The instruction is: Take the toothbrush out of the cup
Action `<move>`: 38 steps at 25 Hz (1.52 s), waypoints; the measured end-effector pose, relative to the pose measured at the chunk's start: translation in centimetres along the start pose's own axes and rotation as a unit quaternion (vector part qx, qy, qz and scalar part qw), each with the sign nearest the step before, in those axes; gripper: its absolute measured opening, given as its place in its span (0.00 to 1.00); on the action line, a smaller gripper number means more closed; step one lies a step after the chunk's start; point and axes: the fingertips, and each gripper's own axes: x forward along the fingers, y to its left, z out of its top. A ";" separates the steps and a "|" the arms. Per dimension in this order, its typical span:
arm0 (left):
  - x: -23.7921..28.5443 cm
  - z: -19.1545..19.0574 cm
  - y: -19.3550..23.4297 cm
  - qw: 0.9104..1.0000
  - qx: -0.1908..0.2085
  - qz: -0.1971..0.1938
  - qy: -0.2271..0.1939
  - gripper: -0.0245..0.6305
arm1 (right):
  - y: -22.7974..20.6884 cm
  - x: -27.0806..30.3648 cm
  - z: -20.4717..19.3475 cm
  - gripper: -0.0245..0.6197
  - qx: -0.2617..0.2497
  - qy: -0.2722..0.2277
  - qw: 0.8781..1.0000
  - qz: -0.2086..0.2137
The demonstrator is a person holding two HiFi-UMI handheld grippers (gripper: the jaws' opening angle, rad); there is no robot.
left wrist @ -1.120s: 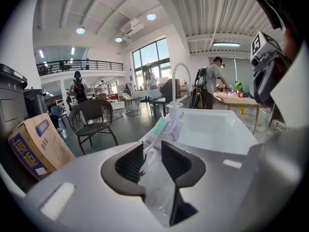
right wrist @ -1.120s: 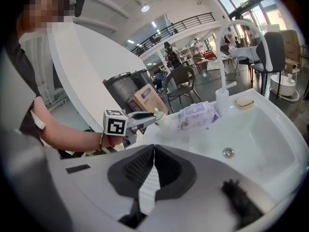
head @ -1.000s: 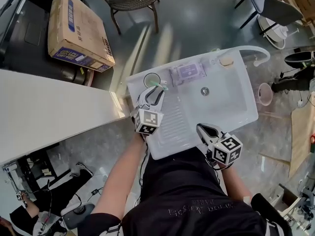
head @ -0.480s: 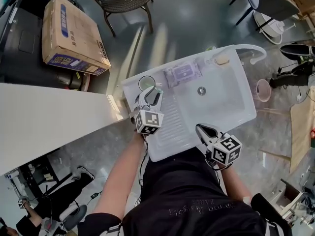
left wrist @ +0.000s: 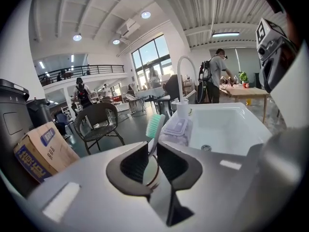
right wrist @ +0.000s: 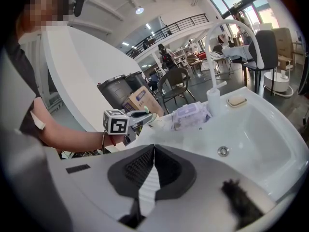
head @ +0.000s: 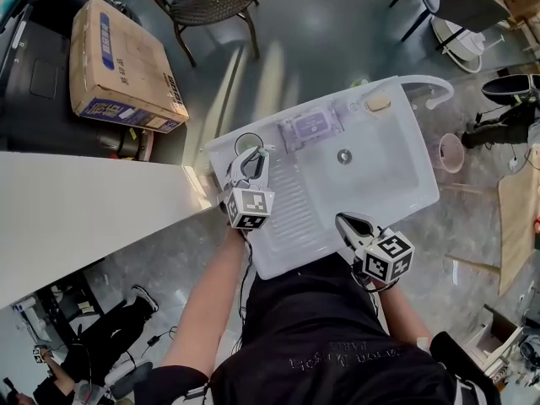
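Toothbrush (left wrist: 155, 125) pinched just above the cup (head: 248, 144)
Left gripper (left wrist: 151, 149) just closed on its handle, probably light, stiff and slick; right gripper (right wrist: 153, 151) has jaws together, empty.

The left gripper (left wrist: 152, 148), its jaws just closed in, pinches the green-bristled toothbrush (left wrist: 156, 125) upright above the cup (left wrist: 148, 170). A white sink (left wrist: 227, 129) lies at two o'clock, a chair (left wrist: 99, 122) at ten and a cardboard box (left wrist: 43, 149) at nine.

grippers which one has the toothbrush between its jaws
The left gripper: its jaws have just been closing on the toothbrush; the right gripper has them together, empty.
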 end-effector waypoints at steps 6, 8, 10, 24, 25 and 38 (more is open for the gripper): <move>-1.2 -0.3 2.2 0.999 -0.025 0.032 -0.004 0.09 | 0.4 0.3 0.3 0.06 -0.006 -0.001 1.000 0.008; -1.7 -0.6 2.9 0.998 -0.041 0.037 -0.004 0.09 | 0.5 0.4 0.3 0.06 -0.007 -0.002 1.000 0.009; -1.9 -0.8 3.1 0.998 -0.051 0.033 -0.006 0.09 | 0.8 0.4 0.2 0.06 -0.006 -0.001 1.000 0.011; -4.5 0.0 3.7 0.996 -0.079 0.032 -0.030 0.08 | 2.3 0.3 0.1 0.06 -0.018 -0.003 0.999 0.028; -4.8 0.3 3.8 0.996 -0.080 0.033 -0.033 0.08 | 2.5 0.3 0.1 0.06 -0.019 -0.003 0.999 0.029; -10.3 3.8 4.3 0.991 -0.095 0.042 -0.088 0.08 | 3.6 -0.1 0.2 0.06 0.018 -0.027 0.998 0.054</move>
